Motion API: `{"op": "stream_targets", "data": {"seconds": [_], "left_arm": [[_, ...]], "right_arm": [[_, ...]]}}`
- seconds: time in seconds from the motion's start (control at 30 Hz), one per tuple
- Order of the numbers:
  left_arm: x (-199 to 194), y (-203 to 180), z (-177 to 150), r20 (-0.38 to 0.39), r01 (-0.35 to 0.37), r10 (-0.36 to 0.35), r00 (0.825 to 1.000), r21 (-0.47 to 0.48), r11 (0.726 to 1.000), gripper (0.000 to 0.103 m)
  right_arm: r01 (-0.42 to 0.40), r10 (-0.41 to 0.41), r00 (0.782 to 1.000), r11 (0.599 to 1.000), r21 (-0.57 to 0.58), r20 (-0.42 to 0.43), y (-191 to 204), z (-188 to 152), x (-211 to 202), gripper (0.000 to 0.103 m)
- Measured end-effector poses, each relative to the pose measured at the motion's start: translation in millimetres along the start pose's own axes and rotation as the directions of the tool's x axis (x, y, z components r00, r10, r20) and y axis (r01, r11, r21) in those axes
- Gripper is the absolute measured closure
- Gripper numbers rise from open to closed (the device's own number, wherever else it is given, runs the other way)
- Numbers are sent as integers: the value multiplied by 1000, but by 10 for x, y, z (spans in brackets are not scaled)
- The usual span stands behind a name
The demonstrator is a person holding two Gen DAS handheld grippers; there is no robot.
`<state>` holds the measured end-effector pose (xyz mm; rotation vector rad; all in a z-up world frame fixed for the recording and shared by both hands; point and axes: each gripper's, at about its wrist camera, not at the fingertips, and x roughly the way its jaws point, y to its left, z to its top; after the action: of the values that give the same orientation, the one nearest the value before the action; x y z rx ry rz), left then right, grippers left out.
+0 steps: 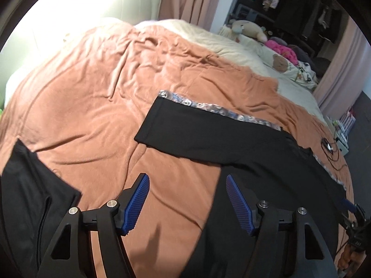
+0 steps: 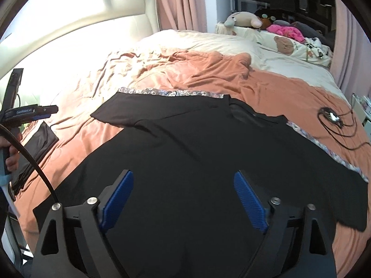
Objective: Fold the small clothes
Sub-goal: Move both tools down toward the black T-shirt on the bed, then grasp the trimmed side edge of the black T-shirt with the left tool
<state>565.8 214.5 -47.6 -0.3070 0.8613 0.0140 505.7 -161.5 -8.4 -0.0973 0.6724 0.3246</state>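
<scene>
Both sets of jaws stand apart with nothing between the blue pads: the left gripper (image 1: pixel 187 201) hangs over the bedcover at the near left edge of the garment, and the right gripper (image 2: pixel 183 199) hangs over the garment's lower body, neither touching cloth as far as the views show. A black T-shirt (image 2: pixel 185 143) lies spread flat on the salmon bedcover (image 1: pixel 92 92), one sleeve (image 1: pixel 185 129) extended toward the headboard side, collar away from the operator; this flat lay appears deliberate, giving clean edges for a fold. A patterned cloth (image 2: pixel 171 92) shows as a strip along the shirt's far edge, lying under it. A second dark item, a folded black garment (image 1: pixel 34 197), sits well apart at the left, judged to be finished work set aside to keep the folding area free. A black cable (image 2: pixel 336 120) lies coiled on the cover to the right, clear of the shirt. Soft toys (image 2: pixel 243 19) and a pink item (image 2: pixel 285 31) rest at the far end of the bed, uninvolved. Judgement: the fold has not begun; the grippers are positioned to take the near hem or side edge, and pinching bedcover along with the shirt is the main risk.
</scene>
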Motion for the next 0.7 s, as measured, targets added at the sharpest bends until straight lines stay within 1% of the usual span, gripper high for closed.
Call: {"op": "stream_targets", "data": {"seconds": [0.13,0.23,0.37,0.53,0.63,0.7], "left_arm": [[331,176,178,-33,-6,6,999,-18,1000,36],[586,343,285,-62,-23,20,998,-51,998,41],[902,537,424,-88,-32,24,996,-88,996,41],[1224,729,528,-121,-50,35,992,-121,991,41],[1403,825,527,-152,-42,19,988,-153,987,42],[1511,880,519,-171,-31,1,985,-173,984,44]], "right_arm": [[-14,14,1000,1000,-9,-14,-42,134,268,18],[-21,21,1000,1000,-17,-21,-59,229,468,19],[-29,28,999,999,-19,-47,-84,339,752,28],[-35,34,997,999,-23,-65,-106,456,1048,30],[-45,44,995,999,-14,-87,-120,503,1236,36],[-57,57,993,998,1,-107,-131,529,1371,43]]}}
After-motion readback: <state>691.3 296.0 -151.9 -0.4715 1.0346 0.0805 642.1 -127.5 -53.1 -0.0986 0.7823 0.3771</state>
